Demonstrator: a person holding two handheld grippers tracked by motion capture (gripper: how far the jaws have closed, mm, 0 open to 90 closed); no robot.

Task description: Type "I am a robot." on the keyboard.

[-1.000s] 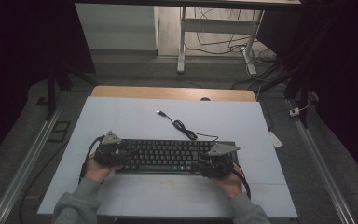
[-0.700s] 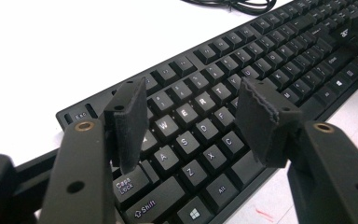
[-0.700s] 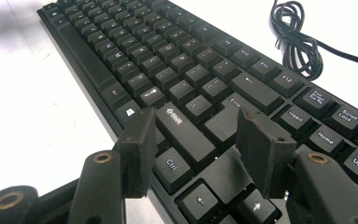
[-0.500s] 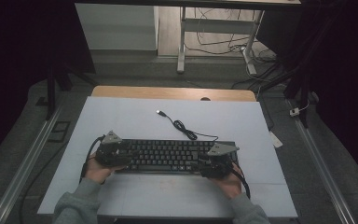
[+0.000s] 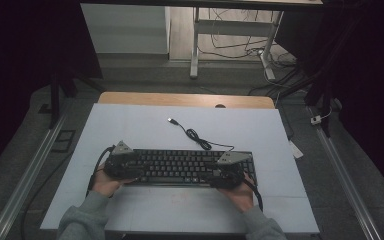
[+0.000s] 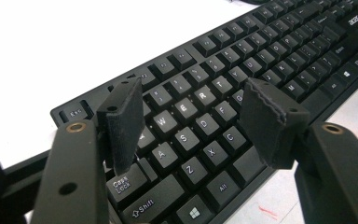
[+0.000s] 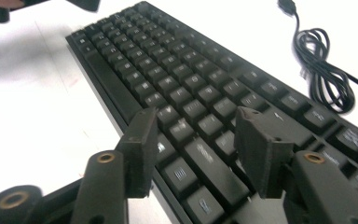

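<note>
The pale blue table mat (image 5: 130, 125) lay bare left of and behind the long black computer keyboard (image 5: 185, 167), and along the near edge. The keyboard's coiled black cable (image 5: 196, 136), ending in a plug, crossed the mat behind it, right of centre.

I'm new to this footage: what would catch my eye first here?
A black keyboard lies across the near middle of the pale table, with a hand-held gripper over each end: the left gripper and the right gripper, jaws open above the keys. Behind it, its coiled cable trails to a loose plug.
</note>
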